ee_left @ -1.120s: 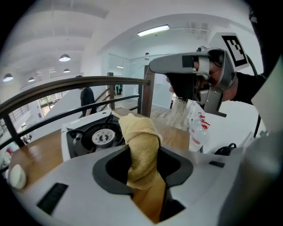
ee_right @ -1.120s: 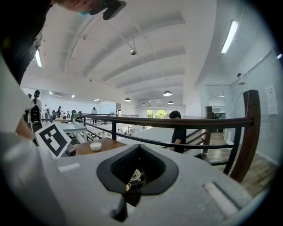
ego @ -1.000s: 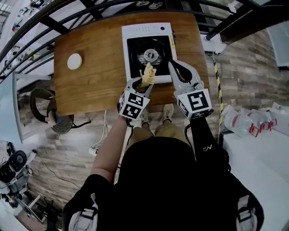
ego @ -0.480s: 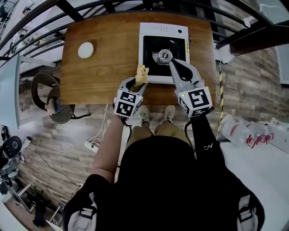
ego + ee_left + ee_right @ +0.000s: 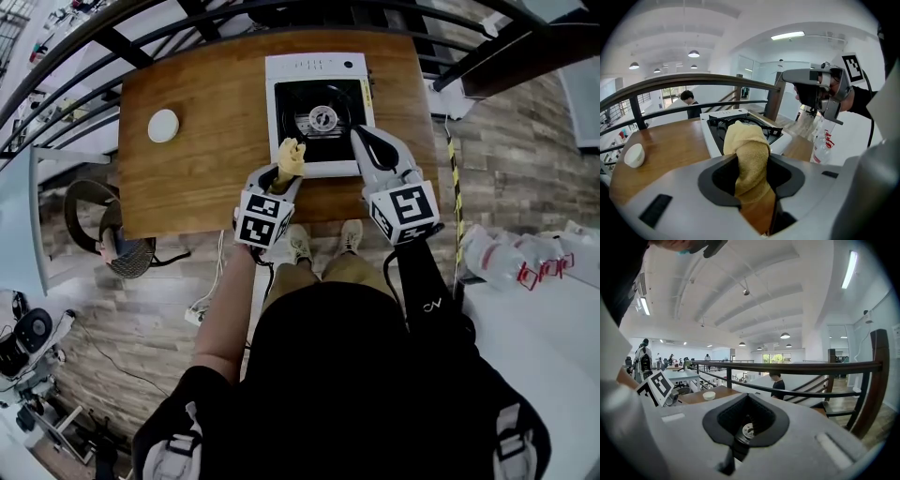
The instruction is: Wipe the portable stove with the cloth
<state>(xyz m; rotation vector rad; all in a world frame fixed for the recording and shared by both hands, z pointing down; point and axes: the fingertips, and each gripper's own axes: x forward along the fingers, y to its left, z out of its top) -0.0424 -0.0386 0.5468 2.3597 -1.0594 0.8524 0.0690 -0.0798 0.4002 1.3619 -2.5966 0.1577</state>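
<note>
**Wooden table by the railing: cloth pinched, stove just ahead**

Wood tabletop (image 5: 197, 141) fills the space beneath a dark curved railing, with the white stove (image 5: 274, 112) set at its far middle and a small white dish (image 5: 163, 125) well apart to the left.

The yellow cloth (image 5: 291, 157) looks like soft, light terry. It should fold and drag easily and will not slip much on metal, but it has no stiffness of its own. For that reason it is best held low on the bunch, leaving a loose wad free past the tips to do the rubbing. The stove looks rigid and fairly light, and it may slide on the wood under a hard push. Its black pan supports and round burner could snag the loops.

The left gripper (image 5: 281, 176) is clamped on the cloth, and a rounded wad stands out beyond its jaws. That wad sits at the stove's near left rim; whether it touches the rim cannot be told.

The right gripper (image 5: 362, 137) has its jaws pressed together with nothing between them. Its tip is over the stove's near right corner, and contact there cannot be judged.
</note>
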